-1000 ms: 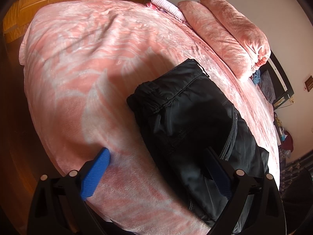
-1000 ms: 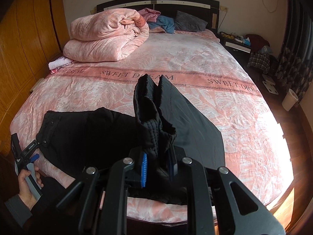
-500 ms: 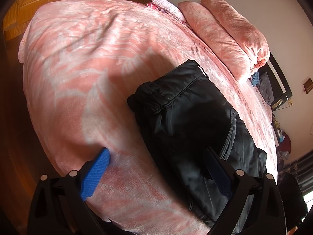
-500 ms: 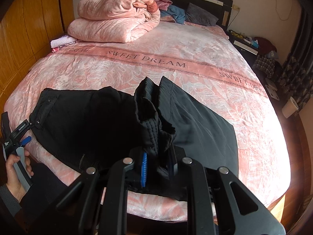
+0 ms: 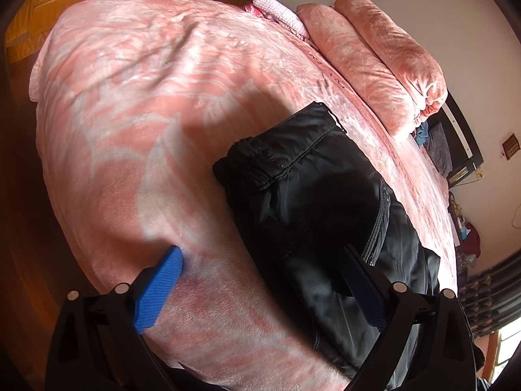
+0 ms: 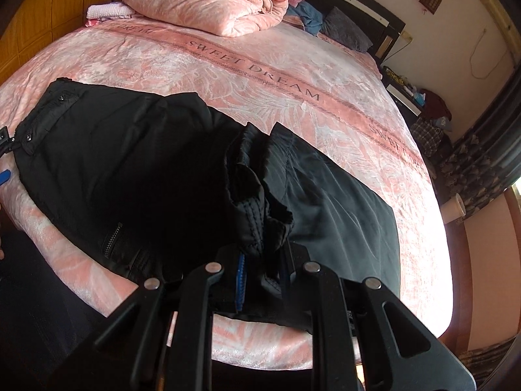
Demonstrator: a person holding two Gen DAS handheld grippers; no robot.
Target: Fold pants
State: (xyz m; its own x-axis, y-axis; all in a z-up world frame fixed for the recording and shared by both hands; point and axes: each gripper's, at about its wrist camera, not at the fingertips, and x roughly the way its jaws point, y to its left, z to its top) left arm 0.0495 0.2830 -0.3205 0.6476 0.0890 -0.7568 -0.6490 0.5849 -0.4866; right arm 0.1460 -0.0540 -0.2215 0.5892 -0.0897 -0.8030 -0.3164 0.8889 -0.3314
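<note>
Black pants [image 6: 130, 169] lie across the near side of a pink bed, waistband [image 5: 260, 166] toward the left. My right gripper [image 6: 260, 277] is shut on the bunched cuff end of the legs [image 6: 257, 202], which stands up out of the blue pads above the lower legs [image 6: 342, 221] lying flat. In the left wrist view my left gripper [image 5: 260, 290] hangs open, its blue fingers [image 5: 159, 290] spread wide over the bed edge just short of the waistband, holding nothing. Its tip [image 6: 5, 150] shows at the left edge of the right wrist view.
The pink bedspread [image 6: 293, 75] reads "SWEET DREAM". A folded pink duvet [image 6: 211, 3] and pillows [image 6: 345, 29] sit near the headboard. A wooden wardrobe [image 6: 49, 13] runs along the left; a cluttered nightstand [image 6: 410, 94], a white bin [image 6: 454, 207] and curtains are on the right.
My right gripper has dropped and moved left with the cuffs, bringing them lower over the pants, and it has rolled. The left gripper has stayed in place, still open.
</note>
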